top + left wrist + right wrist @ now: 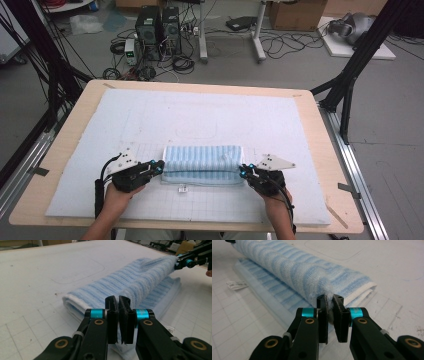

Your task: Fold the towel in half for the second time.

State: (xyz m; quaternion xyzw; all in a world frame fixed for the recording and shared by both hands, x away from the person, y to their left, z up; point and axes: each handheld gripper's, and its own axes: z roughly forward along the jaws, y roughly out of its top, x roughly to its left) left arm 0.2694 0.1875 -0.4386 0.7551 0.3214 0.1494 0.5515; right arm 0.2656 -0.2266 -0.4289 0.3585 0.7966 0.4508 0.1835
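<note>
Between the two sets of fingers in the high view, a blue striped towel [202, 164] lies already folded into a long band on the white mat [150, 115] covering the table [75, 120]. The left gripper [159, 166] holds one end and the right gripper [244, 171] the other. One more fold seems to be in hand, with the upper layer to be carried over and released. Beyond the fingers the mat is bare and wide; toward the person less room remains before the mat's near edge, and a small white tag [183, 189] lies there.

From the left gripper view, the fingers [111, 320] are clamped on a corner of the towel's top layer [140, 282], which rises off the lower layers and stretches away to the right gripper [183, 262] at its far end.

From the right gripper view, the fingers [323, 322] pinch the fuzzy edge of the towel [294, 272]; the folded white-hemmed end sits just beyond them, open mat past that.
</note>
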